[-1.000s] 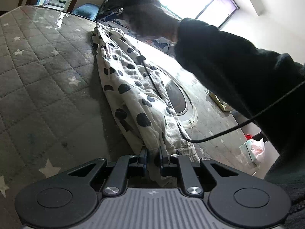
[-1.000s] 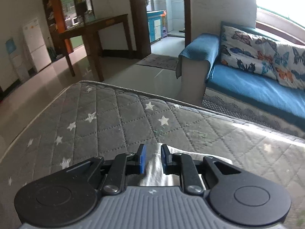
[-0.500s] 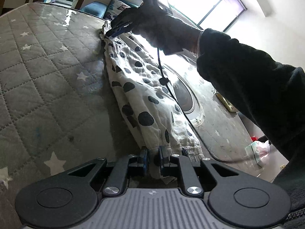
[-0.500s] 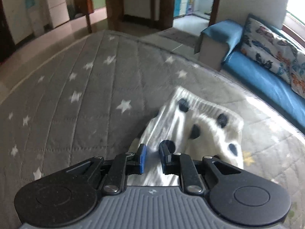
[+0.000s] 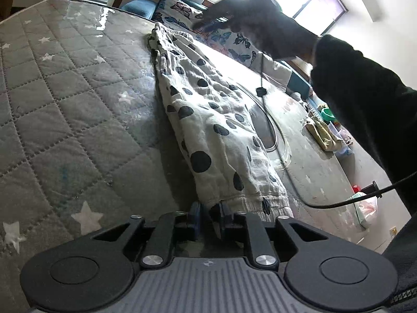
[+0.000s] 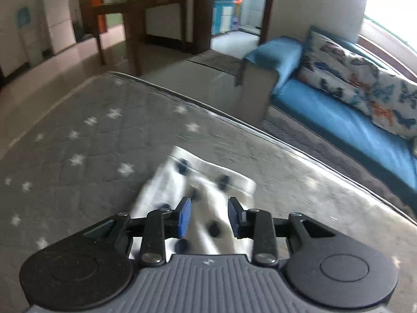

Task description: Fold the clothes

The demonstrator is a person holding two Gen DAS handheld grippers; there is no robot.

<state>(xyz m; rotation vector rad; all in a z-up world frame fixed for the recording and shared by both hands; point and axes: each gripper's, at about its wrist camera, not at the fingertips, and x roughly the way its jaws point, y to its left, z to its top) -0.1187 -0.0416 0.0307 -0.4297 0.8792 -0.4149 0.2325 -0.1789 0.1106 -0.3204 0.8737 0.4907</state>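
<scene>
White trousers with black dots (image 5: 208,109) lie stretched out lengthwise on the grey star-quilted mattress (image 5: 65,109). My left gripper (image 5: 209,217) is shut on the cuff end of the trousers at the near edge. In the right wrist view the waist end of the trousers (image 6: 208,185) lies flat on the mattress (image 6: 86,140). My right gripper (image 6: 209,217) is open just above it and holds nothing. The right hand and its dark sleeve (image 5: 351,83) show over the far end in the left wrist view.
A blue sofa (image 6: 338,120) with butterfly cushions (image 6: 346,78) stands beyond the mattress's far edge. A wooden table (image 6: 146,7) and white fridge (image 6: 57,18) stand further off. A black cable (image 5: 263,99) trails over the mattress. A yellowish cloth (image 5: 323,133) lies at the right.
My right gripper has opened and let go of the waist end, which now lies flat, and has lifted a little. My left gripper has stayed shut on the cuff.
</scene>
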